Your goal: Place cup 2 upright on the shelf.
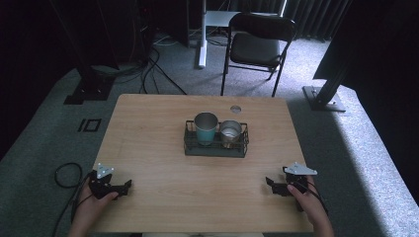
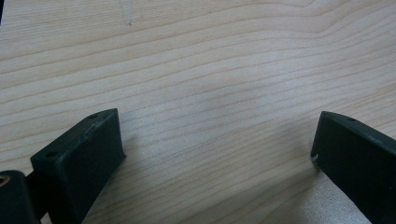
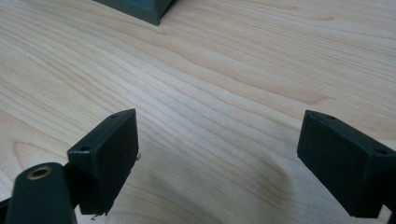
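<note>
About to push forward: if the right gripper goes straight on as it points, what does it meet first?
Probably the dark wire basket, near its corner; the right gripper has only bare table before that.

Room was pretty dim, grey carpet (image 1: 44,133) everywhere with black cables (image 1: 148,69) snaking across it. A black folding chair (image 1: 257,44) sat behind the light wood tabletop (image 1: 148,143), dark curtains (image 1: 316,17) at the back.
</note>
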Demonstrator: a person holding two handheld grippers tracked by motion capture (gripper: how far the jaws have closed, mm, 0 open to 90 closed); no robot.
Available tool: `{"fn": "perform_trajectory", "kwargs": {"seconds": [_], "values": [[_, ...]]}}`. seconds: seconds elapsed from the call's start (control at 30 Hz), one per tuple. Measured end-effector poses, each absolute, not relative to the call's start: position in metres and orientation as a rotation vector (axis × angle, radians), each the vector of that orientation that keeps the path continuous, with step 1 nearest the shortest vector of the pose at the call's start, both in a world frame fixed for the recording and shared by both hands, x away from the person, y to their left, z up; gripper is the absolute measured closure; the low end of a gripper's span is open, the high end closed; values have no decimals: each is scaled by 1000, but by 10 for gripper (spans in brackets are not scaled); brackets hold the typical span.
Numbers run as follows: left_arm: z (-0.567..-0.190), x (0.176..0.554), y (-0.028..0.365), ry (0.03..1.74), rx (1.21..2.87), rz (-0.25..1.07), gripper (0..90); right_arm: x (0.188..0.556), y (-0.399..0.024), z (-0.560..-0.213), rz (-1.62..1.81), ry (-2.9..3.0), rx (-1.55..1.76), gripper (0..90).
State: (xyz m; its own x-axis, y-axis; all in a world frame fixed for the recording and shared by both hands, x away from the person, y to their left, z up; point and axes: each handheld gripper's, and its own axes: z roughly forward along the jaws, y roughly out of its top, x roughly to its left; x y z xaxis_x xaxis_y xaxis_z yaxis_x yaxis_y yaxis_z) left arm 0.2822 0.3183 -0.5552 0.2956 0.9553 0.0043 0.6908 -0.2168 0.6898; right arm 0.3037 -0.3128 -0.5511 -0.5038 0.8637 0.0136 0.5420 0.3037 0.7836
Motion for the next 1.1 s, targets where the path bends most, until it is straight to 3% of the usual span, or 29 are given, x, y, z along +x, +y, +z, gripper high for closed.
{"fn": "perform_trajectory", "kwargs": {"seconds": [0.6, 1.1], "values": [[-555, 282, 318, 1462, 1985, 591, 28, 283, -311, -557, 914, 2103, 1431, 128], [-555, 282, 318, 1462, 1985, 591, 28, 289, -309, -557, 898, 2082, 1455, 113]]}}
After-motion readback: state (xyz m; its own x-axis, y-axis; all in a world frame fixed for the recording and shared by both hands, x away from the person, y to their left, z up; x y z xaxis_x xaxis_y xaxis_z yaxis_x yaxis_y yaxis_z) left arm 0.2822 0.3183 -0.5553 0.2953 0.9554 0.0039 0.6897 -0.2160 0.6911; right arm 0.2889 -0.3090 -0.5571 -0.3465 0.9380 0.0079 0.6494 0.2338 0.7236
